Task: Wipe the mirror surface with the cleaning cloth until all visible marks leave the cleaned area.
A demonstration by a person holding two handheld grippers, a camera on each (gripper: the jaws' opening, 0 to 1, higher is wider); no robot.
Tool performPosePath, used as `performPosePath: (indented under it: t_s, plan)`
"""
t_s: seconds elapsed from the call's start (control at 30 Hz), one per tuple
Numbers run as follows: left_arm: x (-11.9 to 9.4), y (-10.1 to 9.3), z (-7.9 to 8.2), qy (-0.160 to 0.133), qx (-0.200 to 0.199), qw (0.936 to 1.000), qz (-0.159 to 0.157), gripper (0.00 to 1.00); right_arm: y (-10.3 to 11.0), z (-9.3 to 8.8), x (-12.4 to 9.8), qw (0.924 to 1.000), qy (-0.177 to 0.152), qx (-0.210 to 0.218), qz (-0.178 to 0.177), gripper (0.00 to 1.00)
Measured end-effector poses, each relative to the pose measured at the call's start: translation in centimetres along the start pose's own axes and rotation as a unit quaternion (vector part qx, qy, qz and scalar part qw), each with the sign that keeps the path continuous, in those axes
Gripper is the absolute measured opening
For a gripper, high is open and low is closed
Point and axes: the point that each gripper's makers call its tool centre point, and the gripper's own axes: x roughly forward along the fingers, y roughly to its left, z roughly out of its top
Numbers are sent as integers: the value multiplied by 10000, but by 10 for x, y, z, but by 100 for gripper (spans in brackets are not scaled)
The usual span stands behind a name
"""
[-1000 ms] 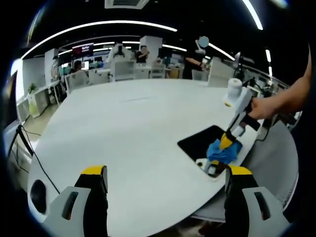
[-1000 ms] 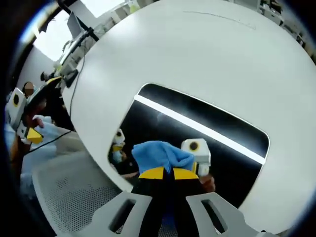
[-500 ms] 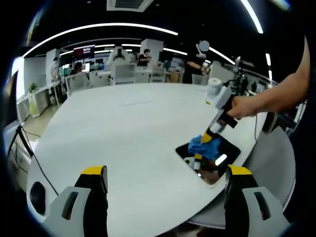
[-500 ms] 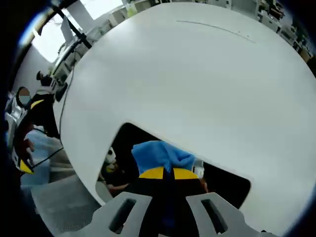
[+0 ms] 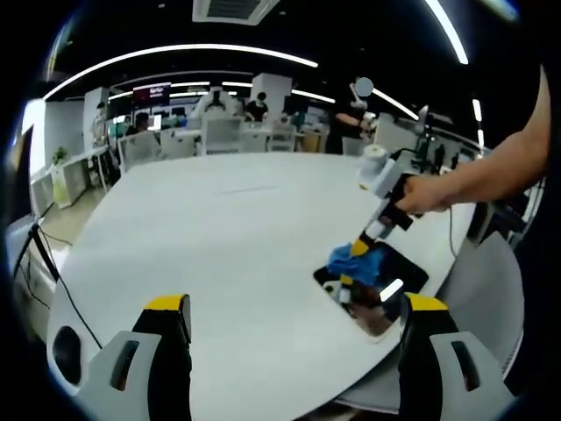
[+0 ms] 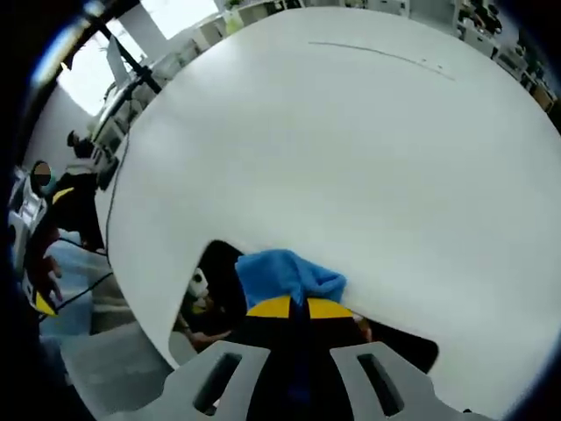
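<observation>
Right tool (image 6: 294, 309) clamped on blue cleaning cloth (image 6: 285, 276), cloth pressed to dark mirror (image 6: 223, 272) at 6 o'clock in right gripper view. Left tool (image 5: 294, 329) jaws wide, holding nothing, above white desk (image 5: 219, 228); there the mirror sits at 4 o'clock near desk edge.

bare white table (image 5: 219, 237) all around, mirror (image 5: 399, 276) at its edge
</observation>
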Motion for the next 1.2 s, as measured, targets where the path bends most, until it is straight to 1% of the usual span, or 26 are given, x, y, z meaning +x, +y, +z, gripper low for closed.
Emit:
performPosePath:
  t_s: [0.03, 0.1, 0.2, 0.33, 0.5, 0.6, 0.7, 0.8, 0.87, 0.9, 0.93, 1.0, 1.1, 1.2]
  plan:
    - [0, 0, 1, -18, -16, 10000, -7, 100, 0, 1, 1, 10000, -12, 82, 24, 0]
    - [1, -1, 5, -87, -74, 9999, -27, 100, -1, 0, 1, 9999, -29, 105, 34, 0]
    - [3, -1, 8, -101, -52, 9999, -38, 100, -7, -2, -1, 10000, -30, 94, -11, 0]
    - [3, -1, 9, -95, -19, 9999, -55, 100, -21, -9, -6, 9998, -13, 178, -81, 0]
    - [4, -1, 6, -32, 55, 10000, -70, 100, -47, -18, -13, 9992, -27, 316, -227, 0]
    - [4, -1, 6, -16, 73, 9999, -85, 100, -59, -21, -15, 9984, -60, 506, -238, 0]
    - [4, -2, 8, -30, 94, 9999, -105, 100, -57, -21, -15, 9982, -91, 548, -231, 0]
    - [4, -2, 9, -46, 103, 9999, -106, 100, -56, -21, -15, 9981, -103, 531, -295, 0]
    - [4, -1, 9, -57, 102, 9999, -105, 100, -57, -21, -15, 9977, -188, 606, -258, 0]
    - [4, -1, 9, -57, 101, 9999, -107, 100, -56, -22, -16, 9977, -249, 579, -234, 0]
    - [4, -2, 8, -48, 103, 9999, -110, 100, -56, -23, -16, 9977, -289, 577, -227, 0]
    - [4, -3, 6, -6, 140, 9998, -119, 99, -54, -23, -17, 9963, -391, 722, -265, 0]
    - [6, -6, 0, 167, 235, 9995, -136, 99, -51, -26, -17, 9966, -353, 628, -404, 0]
    - [5, -7, 2, 141, 213, 9995, -164, 99, -48, -34, -18, 9962, -374, 664, -414, 0]
